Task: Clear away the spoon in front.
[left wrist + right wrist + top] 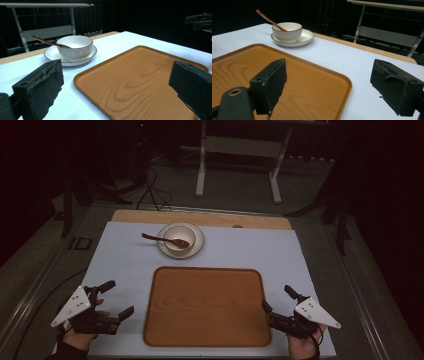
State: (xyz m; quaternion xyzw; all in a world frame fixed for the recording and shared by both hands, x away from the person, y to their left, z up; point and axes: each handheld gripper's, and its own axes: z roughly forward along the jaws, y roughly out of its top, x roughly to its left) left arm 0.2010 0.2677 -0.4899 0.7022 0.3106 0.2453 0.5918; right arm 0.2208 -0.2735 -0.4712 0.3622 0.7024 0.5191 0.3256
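We had the wooden tray (207, 306) lying flat on the desk (125, 265), centred near the front edge, long axis running 9-to-3 across the high view. It sat empty between both hand-held grippers.

Left hand-held gripper (113, 299) sat at the tray's 9 o'clock, just beside its left rim, not touching it. Its jaws stood wide apart and held nothing, pointing roughly toward 2 o'clock; in the left gripper view (117, 85) the tray's near corner showed between the two black jaws.

Right hand-held gripper (279, 297) sat at the tray's 4 o'clock, just off the right rim. Jaws wide apart, empty, pointing toward about 11 o'clock; the right gripper view (327, 87) showed the tray's corner between them.

At the tray's 12 o'clock, well apart from both grippers, a white bowl (179, 238) stood on a white plate (196, 247). A brown spoon (162, 239) rested in the bowl, head in the bowl, handle sticking out over the rim toward 9 o'clock, tilted slightly up.
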